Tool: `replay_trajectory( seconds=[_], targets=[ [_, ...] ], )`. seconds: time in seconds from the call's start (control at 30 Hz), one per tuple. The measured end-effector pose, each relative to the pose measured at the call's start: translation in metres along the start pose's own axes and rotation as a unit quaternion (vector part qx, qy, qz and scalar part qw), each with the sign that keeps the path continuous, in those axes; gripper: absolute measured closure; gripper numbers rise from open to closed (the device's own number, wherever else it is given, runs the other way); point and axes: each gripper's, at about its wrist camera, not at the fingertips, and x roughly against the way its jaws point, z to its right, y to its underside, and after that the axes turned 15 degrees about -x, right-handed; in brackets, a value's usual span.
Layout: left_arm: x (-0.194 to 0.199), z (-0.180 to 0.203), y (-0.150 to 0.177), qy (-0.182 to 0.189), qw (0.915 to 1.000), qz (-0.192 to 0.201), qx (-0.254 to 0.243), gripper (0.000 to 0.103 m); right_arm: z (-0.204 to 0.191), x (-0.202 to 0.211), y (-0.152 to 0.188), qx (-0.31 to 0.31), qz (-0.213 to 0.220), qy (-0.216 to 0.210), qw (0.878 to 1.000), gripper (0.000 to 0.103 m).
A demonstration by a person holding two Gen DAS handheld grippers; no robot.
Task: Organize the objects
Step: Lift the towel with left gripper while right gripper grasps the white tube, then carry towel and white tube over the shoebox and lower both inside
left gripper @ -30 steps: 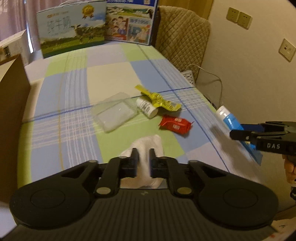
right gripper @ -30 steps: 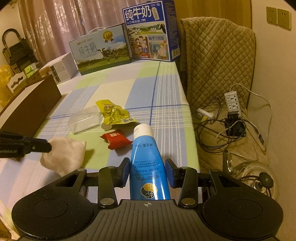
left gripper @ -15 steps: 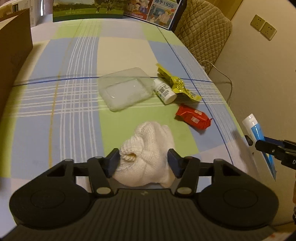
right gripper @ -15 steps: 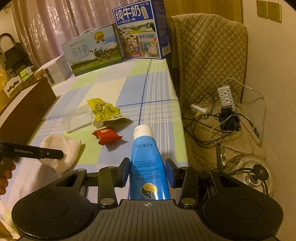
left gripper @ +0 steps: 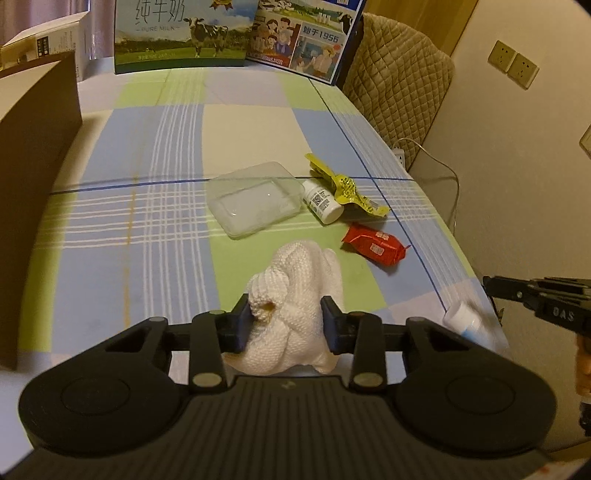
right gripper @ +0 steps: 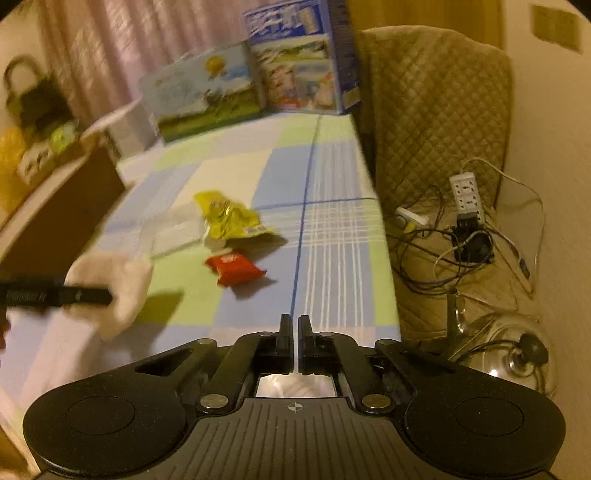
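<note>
I count on the checked bench [left gripper: 147, 229] one white knitted cloth [left gripper: 295, 295], one clear plastic tray [left gripper: 255, 199], one small white bottle [left gripper: 323, 201], one yellow wrapper [left gripper: 343, 186], one red packet [left gripper: 375, 247] and one blue tube [left gripper: 465, 321], the last blurred at the bench edge. Two milk cartons [left gripper: 177, 33] stand at the far end. My left claw [left gripper: 288, 321] has just been closing and pinches the cloth between its pads. My right claw [right gripper: 294, 332] appears closed and empty, with the tube near its tips.
</note>
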Motion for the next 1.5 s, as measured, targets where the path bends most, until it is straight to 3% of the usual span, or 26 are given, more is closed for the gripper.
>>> replay_trajectory(
  seconds=[0.03,0.07,0.13,0.2,0.33,0.6,0.7,0.83,1.13,1.5],
  targets=[
    [0.003,-0.001,0.001,0.000,1.0000,0.001,0.000,0.070,0.005,-0.001,0.000,-0.019,-0.006,0.005,1.000,0.099],
    [0.006,-0.003,0.002,0.001,1.0000,0.001,0.001,0.070,0.008,-0.001,-0.001,-0.020,-0.013,0.003,1.000,0.094],
    [0.010,-0.007,0.004,0.001,1.0000,0.002,0.006,0.070,0.008,0.002,0.001,0.024,-0.030,-0.017,0.999,0.062],
    [0.015,-0.012,0.006,0.002,0.9999,0.003,0.011,0.070,0.002,0.008,0.008,0.082,-0.040,-0.028,0.995,0.055],
    [0.022,-0.018,0.011,0.003,0.9998,0.005,0.017,0.070,-0.013,0.009,0.028,0.168,-0.084,-0.072,0.980,0.055],
    [0.033,-0.024,0.025,-0.002,0.9995,0.001,0.032,0.070,-0.021,-0.022,0.046,0.235,-0.118,-0.035,0.964,0.056],
    [0.039,-0.026,0.030,-0.007,0.9992,0.002,0.040,0.070,-0.026,-0.027,0.048,0.268,-0.108,-0.019,0.957,0.070],
    [0.050,-0.030,0.035,-0.014,0.9987,0.007,0.049,0.070,-0.034,-0.034,0.050,0.281,-0.104,-0.007,0.954,0.072],
    [0.093,-0.046,0.031,-0.037,0.9963,0.051,0.059,0.070,-0.082,-0.016,0.010,0.193,-0.059,-0.083,0.976,0.073],
    [0.158,-0.094,0.018,-0.079,0.9887,0.106,0.071,0.070,-0.202,-0.021,-0.013,0.146,-0.066,-0.212,0.964,0.073]
  ],
)
